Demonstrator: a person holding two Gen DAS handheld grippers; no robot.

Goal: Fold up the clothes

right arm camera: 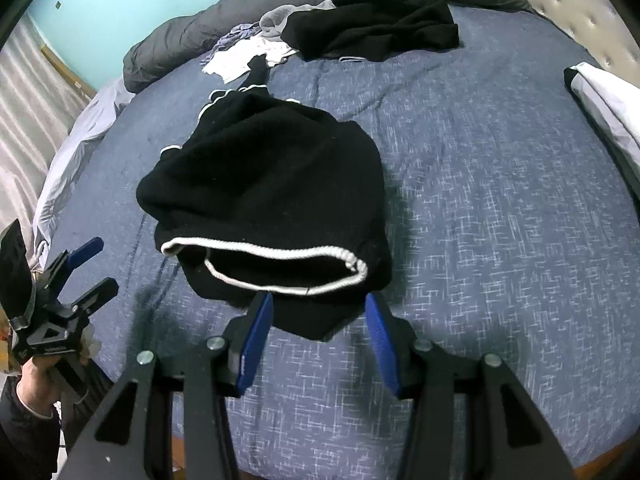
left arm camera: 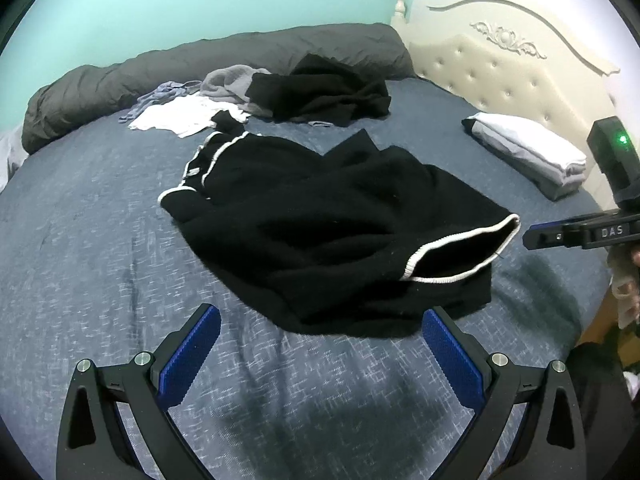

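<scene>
Left gripper [left arm camera: 320, 344]: at 6 o'clock, blue-padded fingers spread wide, nothing between them, hovering over the bedspread just short of the near hem.
Black garment [left arm camera: 320, 232]: crumpled at centre on the blue bedspread [left arm camera: 100, 280], white-trimmed opening towards 3 o'clock, more white trim at 10 o'clock.
Right gripper [left arm camera: 538, 237]: at 3 o'clock, seen side-on, tip just beside the trimmed opening; whether its fingers are parted cannot be told.
Clothes pile [left arm camera: 320, 92]: at 12 o'clock, black, grey and white pieces heaped together.
Folded stack [left arm camera: 528, 152]: at 2 o'clock, pale, near the cream headboard [left arm camera: 500, 68].
Grey duvet [left arm camera: 200, 68]: rolled along 11 o'clock, against the turquoise wall [left arm camera: 200, 0].
</scene>
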